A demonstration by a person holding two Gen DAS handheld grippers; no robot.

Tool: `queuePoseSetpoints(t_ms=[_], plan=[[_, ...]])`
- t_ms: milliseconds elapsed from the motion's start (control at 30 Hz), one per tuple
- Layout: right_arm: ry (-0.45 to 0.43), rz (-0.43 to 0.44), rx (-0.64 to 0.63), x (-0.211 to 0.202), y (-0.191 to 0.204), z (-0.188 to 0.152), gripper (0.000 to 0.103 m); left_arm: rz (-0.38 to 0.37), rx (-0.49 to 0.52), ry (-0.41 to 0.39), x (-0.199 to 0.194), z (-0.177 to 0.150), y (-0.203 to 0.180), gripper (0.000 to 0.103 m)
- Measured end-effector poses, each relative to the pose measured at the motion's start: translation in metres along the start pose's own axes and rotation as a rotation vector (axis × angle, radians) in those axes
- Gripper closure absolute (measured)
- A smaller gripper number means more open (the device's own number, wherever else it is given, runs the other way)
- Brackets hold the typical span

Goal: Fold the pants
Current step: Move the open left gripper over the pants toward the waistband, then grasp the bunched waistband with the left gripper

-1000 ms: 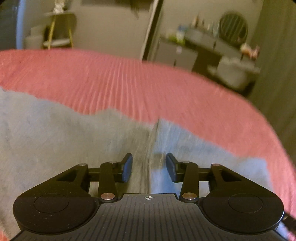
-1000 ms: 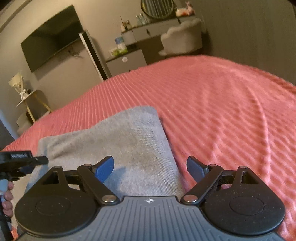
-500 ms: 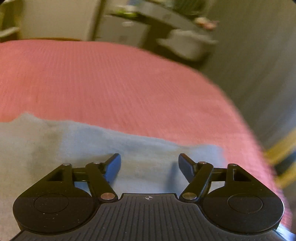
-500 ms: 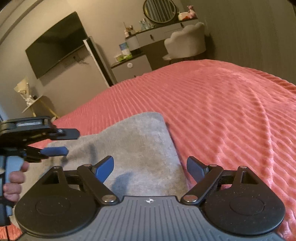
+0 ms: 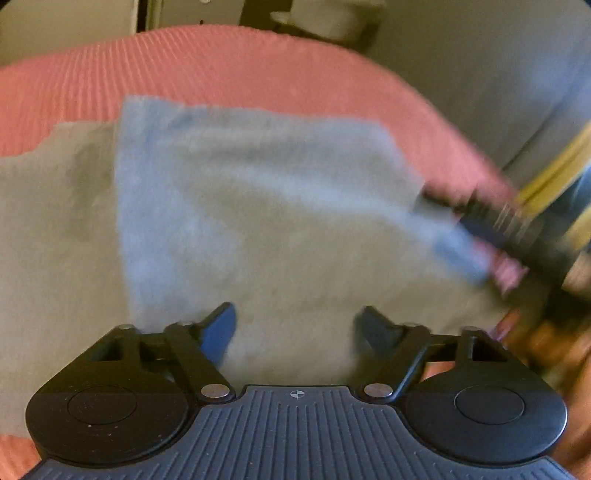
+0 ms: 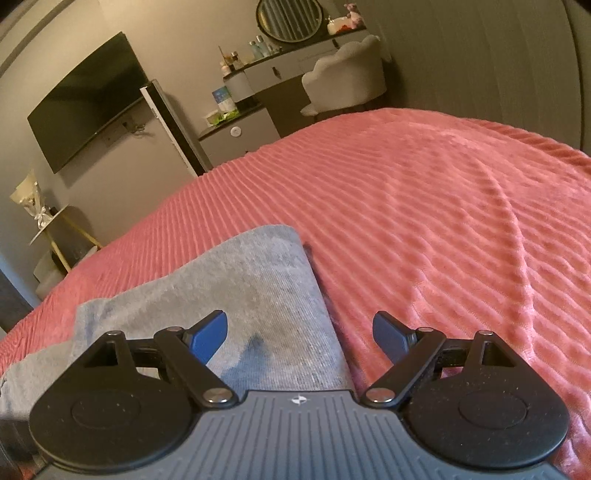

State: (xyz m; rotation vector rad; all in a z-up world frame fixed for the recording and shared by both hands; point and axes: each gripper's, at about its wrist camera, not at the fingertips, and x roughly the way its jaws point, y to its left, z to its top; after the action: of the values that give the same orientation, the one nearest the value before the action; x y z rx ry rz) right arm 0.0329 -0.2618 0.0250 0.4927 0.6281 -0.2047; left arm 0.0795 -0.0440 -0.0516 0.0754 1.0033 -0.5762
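Observation:
Grey pants lie folded flat on a pink ribbed bedspread. My left gripper hovers just above the cloth, its jaws opening, with only flat fabric below the gap and nothing pinched. In the right wrist view the pants end in a straight folded edge running toward me. My right gripper stands open astride that edge, one finger over the cloth and one over the bedspread. Blurred at the right of the left wrist view is the right gripper's blue fingertip, at the pants' corner.
A person's hand shows at the lower right of the left wrist view. Beyond the bed stand a wall TV, a dresser with a round mirror, a pale chair and a small side table.
The left gripper has swung round and tipped down over the pants, its jaws wider than before. It has left the right wrist view, where it showed at the left. The right gripper stayed put.

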Motion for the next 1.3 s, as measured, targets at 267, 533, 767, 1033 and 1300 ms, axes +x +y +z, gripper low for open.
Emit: queuePoseSetpoints(t_ms=[267, 533, 767, 1033, 1300], plan=[[-0.096, 0.149, -0.053, -0.035, 0.009, -0.002, 0.017, 0.187, -0.041, -0.068, -0.030, -0.015, 0.024, 0.036], [0.125, 0.150, -0.278, -0.028, 0.053, -0.039, 0.017, 0.188, -0.594, -0.202, -0.087, -0.042, 0.131, 0.016], [0.132, 0.037, -0.441, -0.018, 0.077, -0.053, 0.017, 0.347, -0.778, -0.327, -0.140, -0.083, 0.211, 0.009], [0.111, 0.013, -0.428, -0.015, 0.077, -0.055, 0.016, 0.254, -0.980, -0.447, -0.168, -0.122, 0.289, 0.008], [0.102, -0.001, -0.423, -0.007, 0.078, -0.055, 0.016, 0.094, -1.118, -0.518, -0.156, -0.149, 0.335, 0.007]])
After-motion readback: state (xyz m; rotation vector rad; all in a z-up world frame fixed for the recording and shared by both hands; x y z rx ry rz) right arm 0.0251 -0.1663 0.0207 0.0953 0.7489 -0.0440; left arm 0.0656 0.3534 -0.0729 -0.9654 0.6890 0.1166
